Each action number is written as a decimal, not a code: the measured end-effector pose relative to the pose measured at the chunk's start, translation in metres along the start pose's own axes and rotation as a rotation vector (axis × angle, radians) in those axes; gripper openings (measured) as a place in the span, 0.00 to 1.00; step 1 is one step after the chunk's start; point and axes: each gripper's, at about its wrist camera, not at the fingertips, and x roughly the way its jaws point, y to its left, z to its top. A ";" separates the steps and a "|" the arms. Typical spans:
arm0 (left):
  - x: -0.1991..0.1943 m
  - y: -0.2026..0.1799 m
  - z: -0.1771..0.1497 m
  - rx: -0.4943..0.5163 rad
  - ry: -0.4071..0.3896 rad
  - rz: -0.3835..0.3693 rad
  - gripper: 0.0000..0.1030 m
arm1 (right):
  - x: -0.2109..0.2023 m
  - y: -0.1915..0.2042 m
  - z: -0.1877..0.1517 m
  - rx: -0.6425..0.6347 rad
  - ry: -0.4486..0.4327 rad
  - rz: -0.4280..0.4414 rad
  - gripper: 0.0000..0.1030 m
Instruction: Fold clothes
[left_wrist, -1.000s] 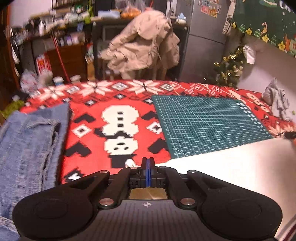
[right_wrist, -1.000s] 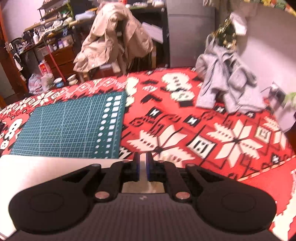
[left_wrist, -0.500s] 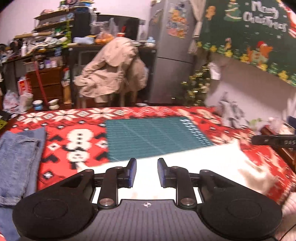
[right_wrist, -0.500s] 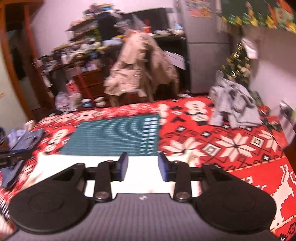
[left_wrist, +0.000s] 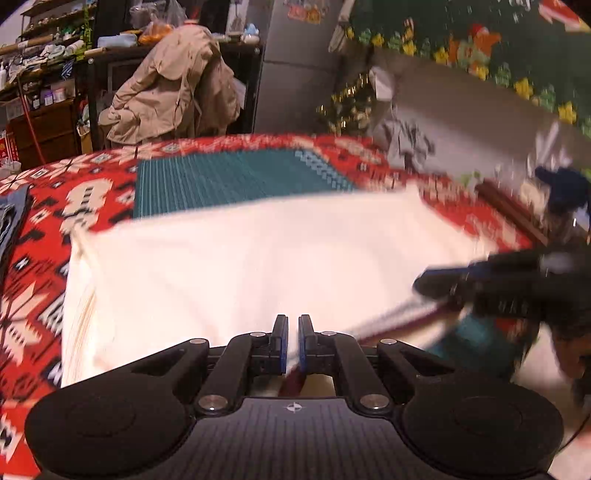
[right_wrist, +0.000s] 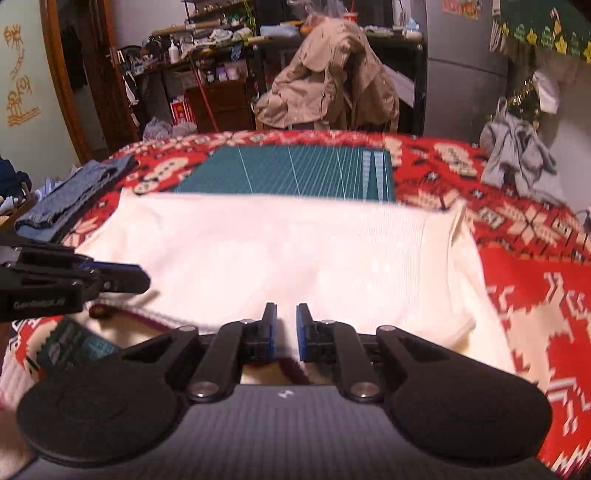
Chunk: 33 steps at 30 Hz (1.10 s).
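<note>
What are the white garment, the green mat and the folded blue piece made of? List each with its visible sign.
White garment: soft knit, probably cotton; faint ribbing shows and it drapes limply.
Green mat: looks like a matte rubbery or vinyl cutting mat; it lies flat with a printed white grid.
Folded blue piece: denim, judging by its faded blue weave and thick folds.
</note>
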 end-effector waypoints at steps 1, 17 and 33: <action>-0.002 -0.001 -0.004 0.005 0.004 0.002 0.06 | -0.001 -0.001 -0.003 0.009 0.004 -0.001 0.11; -0.023 0.018 -0.015 -0.091 0.037 -0.032 0.06 | -0.040 -0.030 -0.029 0.098 0.034 0.029 0.12; -0.026 0.044 -0.015 -0.210 -0.040 0.083 0.22 | -0.029 -0.069 -0.019 0.170 0.015 -0.080 0.16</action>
